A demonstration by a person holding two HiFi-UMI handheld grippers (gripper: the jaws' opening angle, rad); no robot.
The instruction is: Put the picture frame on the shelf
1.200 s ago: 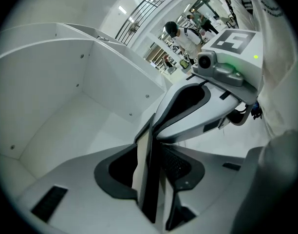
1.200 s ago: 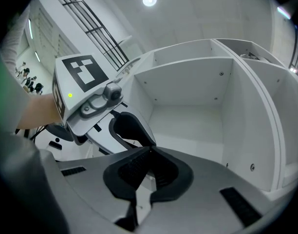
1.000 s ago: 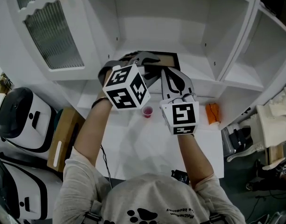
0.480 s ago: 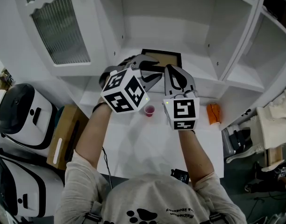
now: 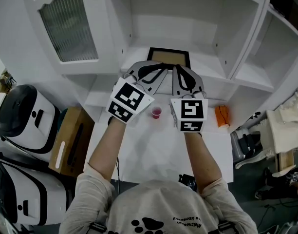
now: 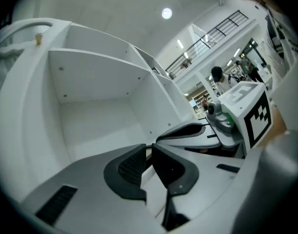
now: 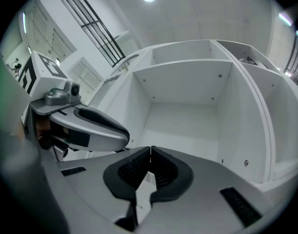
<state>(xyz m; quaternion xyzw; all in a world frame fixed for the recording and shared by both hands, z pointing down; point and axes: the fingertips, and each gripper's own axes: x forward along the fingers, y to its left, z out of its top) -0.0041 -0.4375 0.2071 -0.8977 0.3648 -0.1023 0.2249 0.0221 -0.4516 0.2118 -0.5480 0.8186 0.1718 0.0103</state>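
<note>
- Picture frame [image 5: 169, 56] sits on the shelf [image 5: 203, 66] in the middle bay of the white cabinet, a dark border round a tan panel. It looks to lie flat, since neither gripper view shows it standing against the back wall.
- Your left gripper [image 6: 148, 147] has just been closing its jaws. They are drawn in to a thin slit, not quite meeting, with nothing pinched between them. I judge this an idle closing, not a grasp, because the frame is outside the jaws.
- Your right gripper [image 7: 150, 150] has its jaws pressed together on nothing, so it carries no load.
- Both grippers point roughly level into the bay, with their tips just at the frame's near edge. From the head view I cannot tell whether either touches it.
- Judged from how things lie, the placing looks done, as the frame rests on the shelf with no grip on it. What remains is for you to draw both grippers straight back, so that no tip drags the frame toward the shelf lip.
- A small pink cup [image 5: 156, 112] and an orange object [image 5: 221, 116] stand on the table [image 5: 154, 150] near your wrists. Keep clear of them when you lower your hands.
</note>
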